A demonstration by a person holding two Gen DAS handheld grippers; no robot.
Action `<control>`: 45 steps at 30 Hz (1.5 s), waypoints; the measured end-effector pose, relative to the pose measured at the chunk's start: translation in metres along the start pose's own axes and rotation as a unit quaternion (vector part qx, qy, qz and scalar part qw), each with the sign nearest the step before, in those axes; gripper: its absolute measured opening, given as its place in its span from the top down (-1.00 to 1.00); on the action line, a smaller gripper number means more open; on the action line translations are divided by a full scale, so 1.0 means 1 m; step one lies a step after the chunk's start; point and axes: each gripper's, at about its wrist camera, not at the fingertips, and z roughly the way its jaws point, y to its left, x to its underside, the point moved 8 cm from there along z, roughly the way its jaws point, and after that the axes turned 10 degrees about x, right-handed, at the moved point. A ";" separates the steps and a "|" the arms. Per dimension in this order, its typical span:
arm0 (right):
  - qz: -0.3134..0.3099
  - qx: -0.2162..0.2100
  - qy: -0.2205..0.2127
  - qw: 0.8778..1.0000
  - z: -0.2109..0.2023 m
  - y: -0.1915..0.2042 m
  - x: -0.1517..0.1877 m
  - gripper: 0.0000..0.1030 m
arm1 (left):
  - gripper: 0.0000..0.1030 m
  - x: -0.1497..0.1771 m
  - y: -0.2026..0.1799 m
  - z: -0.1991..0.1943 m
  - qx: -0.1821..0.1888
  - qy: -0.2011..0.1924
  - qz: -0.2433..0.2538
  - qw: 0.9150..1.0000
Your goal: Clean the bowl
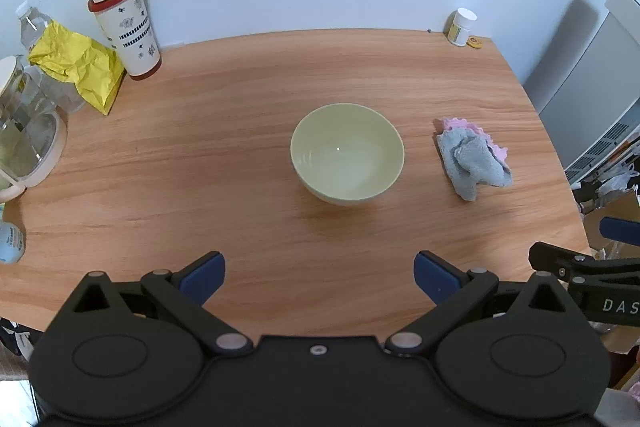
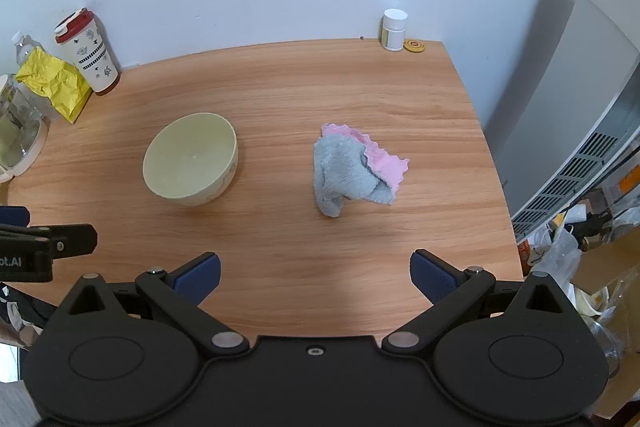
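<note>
Bowl: pale green bowl (image 1: 347, 154) upright mid-counter (image 1: 240, 99), looks bare inside, no dirt I can make out.
Cloth: grey-pink cloth (image 2: 354, 169) crumpled just right of bowl, not touching it.
My left claw (image 1: 319, 277): jaws spread wide, holding nothing.
My right claw (image 2: 315, 275): same, gaping, empty.
Progress: fits either wipe still ahead or wipe over and cloth put down; can't settle it.
Hard to see: bowl's underside, any thin film or wetness.

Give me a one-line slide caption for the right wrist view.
Open right gripper above a wooden table, facing a crumpled grey-and-pink cloth beside an empty pale green bowl.
</note>
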 end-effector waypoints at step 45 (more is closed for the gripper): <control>-0.013 -0.004 0.008 1.000 0.003 0.004 0.001 -0.99 | -0.99 0.001 0.007 0.003 -0.003 0.007 -0.011 1.000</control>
